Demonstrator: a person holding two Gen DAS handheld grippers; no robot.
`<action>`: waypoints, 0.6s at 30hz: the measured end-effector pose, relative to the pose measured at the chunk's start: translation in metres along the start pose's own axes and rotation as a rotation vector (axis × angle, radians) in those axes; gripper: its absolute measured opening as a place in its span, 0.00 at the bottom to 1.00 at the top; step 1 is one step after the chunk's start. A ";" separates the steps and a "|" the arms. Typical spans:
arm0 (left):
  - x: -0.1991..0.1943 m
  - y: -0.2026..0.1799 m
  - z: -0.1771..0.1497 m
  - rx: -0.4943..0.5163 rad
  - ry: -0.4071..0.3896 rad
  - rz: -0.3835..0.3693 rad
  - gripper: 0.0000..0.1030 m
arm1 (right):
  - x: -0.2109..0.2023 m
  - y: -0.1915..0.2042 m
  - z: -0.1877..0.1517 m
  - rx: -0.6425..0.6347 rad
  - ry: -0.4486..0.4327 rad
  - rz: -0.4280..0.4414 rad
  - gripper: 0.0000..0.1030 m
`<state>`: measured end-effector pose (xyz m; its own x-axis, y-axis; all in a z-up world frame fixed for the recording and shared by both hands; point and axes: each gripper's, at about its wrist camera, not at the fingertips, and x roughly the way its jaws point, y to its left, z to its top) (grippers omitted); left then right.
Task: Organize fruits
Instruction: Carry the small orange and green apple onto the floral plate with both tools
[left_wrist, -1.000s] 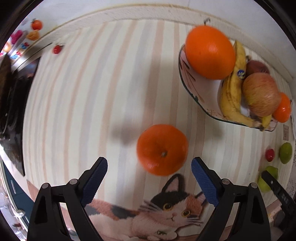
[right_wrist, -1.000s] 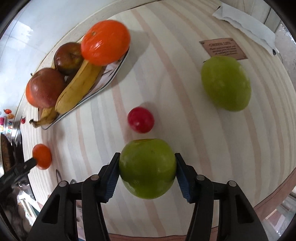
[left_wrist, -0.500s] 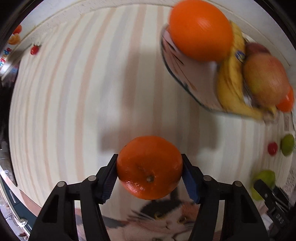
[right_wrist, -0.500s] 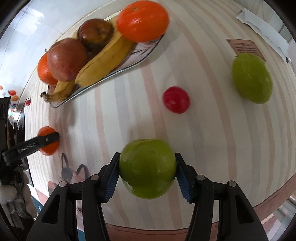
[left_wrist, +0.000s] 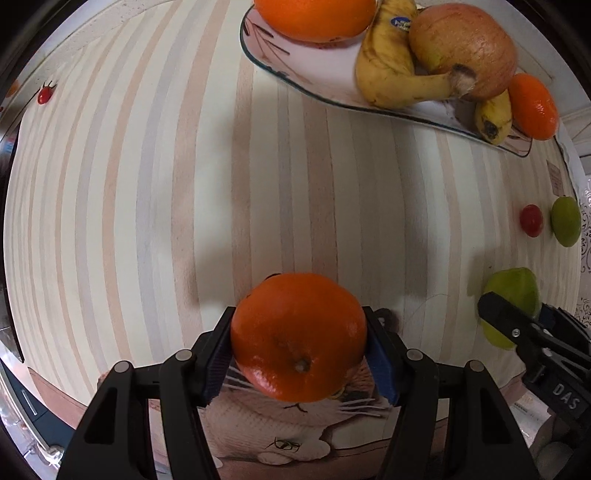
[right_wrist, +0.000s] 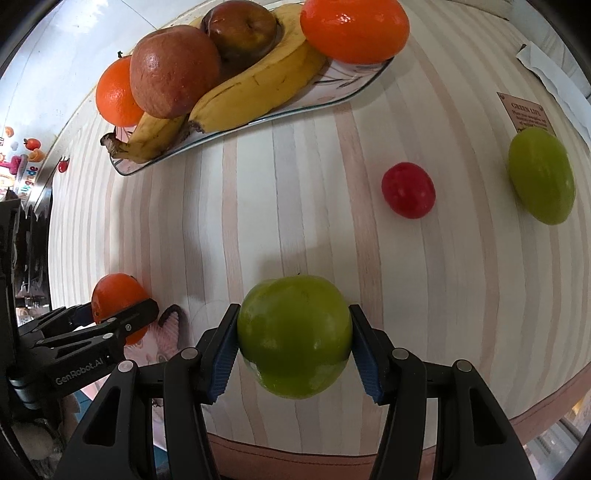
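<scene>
My left gripper (left_wrist: 299, 347) is shut on an orange (left_wrist: 295, 332) and holds it above the striped table. My right gripper (right_wrist: 293, 345) is shut on a green apple (right_wrist: 293, 332), also lifted; it shows at the right of the left wrist view (left_wrist: 517, 291). The fruit plate (right_wrist: 347, 92) at the back holds oranges, red apples and bananas (right_wrist: 255, 92); it also shows in the left wrist view (left_wrist: 314, 74). A small red fruit (right_wrist: 408, 190) and a second green fruit (right_wrist: 541, 177) lie on the table to the right.
A cat-print mat (left_wrist: 295, 424) lies at the table's near edge under my left gripper. A brown label card (right_wrist: 528, 114) and a white cloth (right_wrist: 550, 74) lie at the far right. Fruit magnets (right_wrist: 31, 144) sit on the wall at far left.
My left gripper closed on the orange and lifted it toward the plate. My right gripper, holding the green apple, also moved nearer the plate.
</scene>
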<state>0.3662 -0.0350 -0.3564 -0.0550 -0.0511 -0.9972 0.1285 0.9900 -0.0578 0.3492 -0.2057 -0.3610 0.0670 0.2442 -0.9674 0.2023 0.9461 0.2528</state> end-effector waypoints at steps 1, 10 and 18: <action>0.001 -0.003 -0.003 -0.001 -0.004 0.003 0.60 | 0.001 0.002 0.003 0.001 0.001 0.001 0.57; -0.038 -0.021 0.003 0.013 -0.087 -0.033 0.59 | -0.015 -0.003 0.006 0.009 -0.033 0.033 0.57; -0.110 -0.019 0.052 -0.003 -0.216 -0.089 0.60 | -0.094 0.004 0.058 0.023 -0.169 0.155 0.57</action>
<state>0.4212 -0.0553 -0.2482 0.1469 -0.1645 -0.9754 0.1298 0.9808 -0.1458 0.4007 -0.2374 -0.2685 0.2615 0.3455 -0.9012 0.1991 0.8943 0.4006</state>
